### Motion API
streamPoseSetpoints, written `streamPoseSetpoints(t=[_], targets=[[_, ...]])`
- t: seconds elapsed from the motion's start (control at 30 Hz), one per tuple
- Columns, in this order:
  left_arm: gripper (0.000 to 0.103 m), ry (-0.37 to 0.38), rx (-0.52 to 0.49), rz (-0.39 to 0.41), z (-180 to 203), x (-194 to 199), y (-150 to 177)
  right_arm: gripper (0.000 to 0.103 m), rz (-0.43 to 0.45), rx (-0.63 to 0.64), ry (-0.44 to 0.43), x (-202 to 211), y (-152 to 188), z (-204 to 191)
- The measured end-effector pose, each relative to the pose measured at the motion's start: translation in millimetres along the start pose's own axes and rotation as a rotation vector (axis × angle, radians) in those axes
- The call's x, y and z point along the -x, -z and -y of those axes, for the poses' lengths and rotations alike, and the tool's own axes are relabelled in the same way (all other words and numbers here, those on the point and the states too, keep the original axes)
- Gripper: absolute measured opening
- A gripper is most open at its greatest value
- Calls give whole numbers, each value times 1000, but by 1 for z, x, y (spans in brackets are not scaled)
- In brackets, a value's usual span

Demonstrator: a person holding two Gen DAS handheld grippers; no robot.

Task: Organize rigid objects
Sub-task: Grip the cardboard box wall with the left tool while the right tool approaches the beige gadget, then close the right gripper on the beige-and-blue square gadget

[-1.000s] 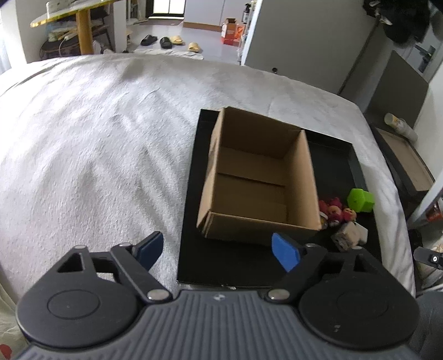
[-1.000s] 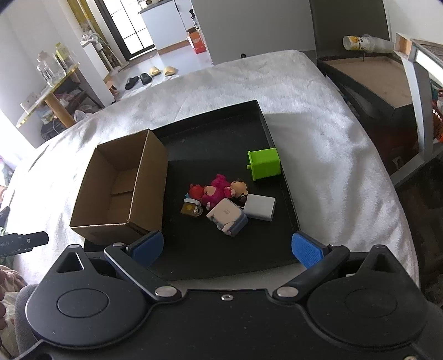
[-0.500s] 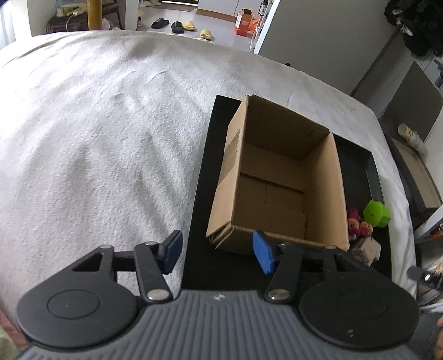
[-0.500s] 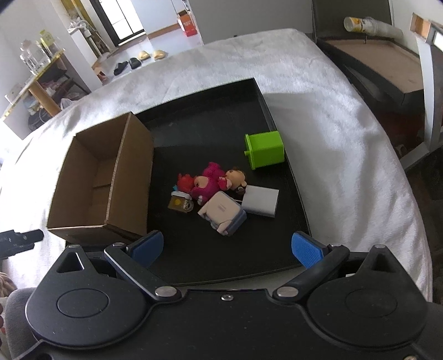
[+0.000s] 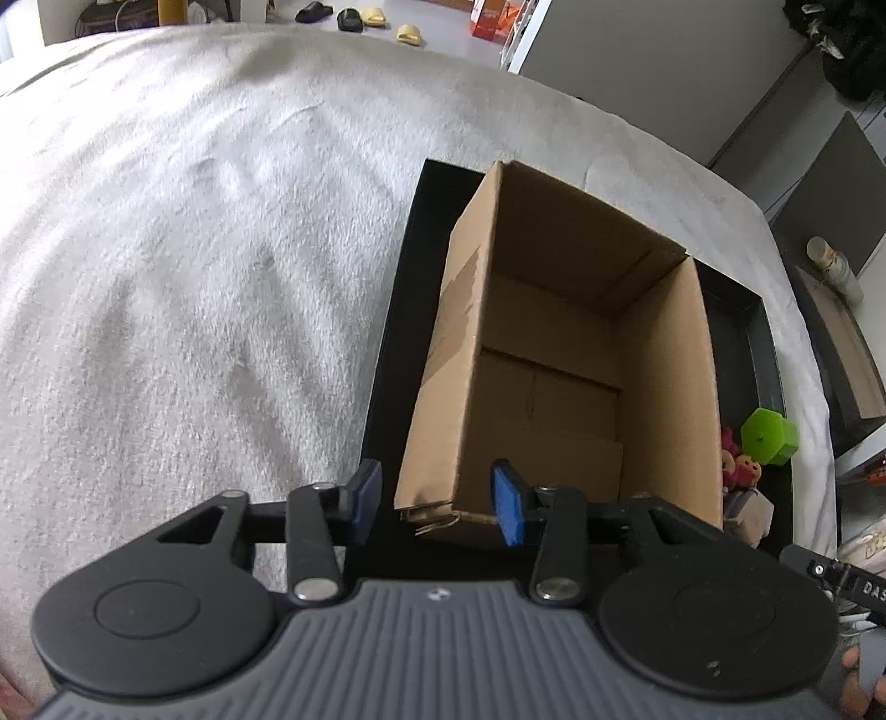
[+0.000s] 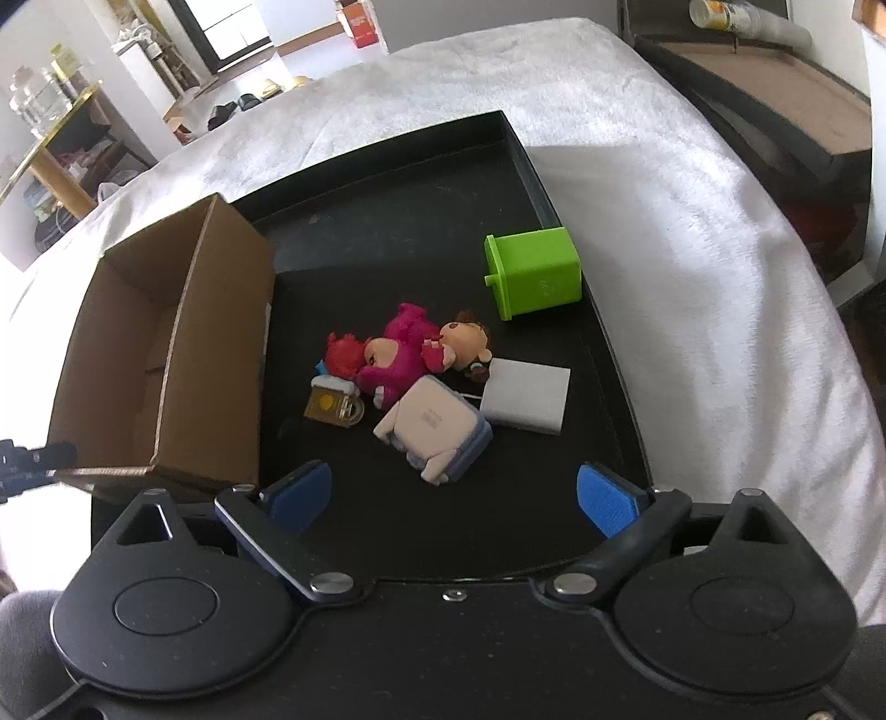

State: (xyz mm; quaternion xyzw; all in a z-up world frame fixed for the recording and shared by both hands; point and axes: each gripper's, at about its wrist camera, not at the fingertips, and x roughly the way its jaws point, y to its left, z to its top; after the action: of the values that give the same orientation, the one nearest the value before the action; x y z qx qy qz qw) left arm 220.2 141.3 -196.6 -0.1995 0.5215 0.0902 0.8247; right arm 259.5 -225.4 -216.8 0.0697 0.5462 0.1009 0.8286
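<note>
An open empty cardboard box (image 5: 554, 354) stands on the left of a black tray (image 6: 421, 221); it also shows in the right wrist view (image 6: 166, 343). My left gripper (image 5: 437, 501) is open, its jaws either side of the box's near left corner. On the tray lie a green cube (image 6: 534, 274), a white flat block (image 6: 526, 396), a white and blue charger (image 6: 434, 429), a brass padlock (image 6: 332, 407) and pink plush dolls (image 6: 410, 351). My right gripper (image 6: 454, 493) is open and empty, just in front of the charger.
The tray lies on a white fuzzy cover (image 5: 194, 249). A dark side table with a stack of cups (image 6: 747, 25) stands to the right. Shoes and furniture are on the floor beyond.
My left gripper has moved forward to the box's near corner and its jaws have narrowed. My right gripper has moved closer to the pile of objects.
</note>
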Motion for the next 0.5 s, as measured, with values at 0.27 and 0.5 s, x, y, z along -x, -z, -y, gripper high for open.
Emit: streamPoseSetpoints(t=[0.27, 0.5], targets=[[14, -6, -29, -21, 3, -7, -2, 91, 56, -51, -30, -27, -8, 3], [13, -9, -60, -21, 6, -1, 6, 90, 50, -88, -29, -40, -11, 4]])
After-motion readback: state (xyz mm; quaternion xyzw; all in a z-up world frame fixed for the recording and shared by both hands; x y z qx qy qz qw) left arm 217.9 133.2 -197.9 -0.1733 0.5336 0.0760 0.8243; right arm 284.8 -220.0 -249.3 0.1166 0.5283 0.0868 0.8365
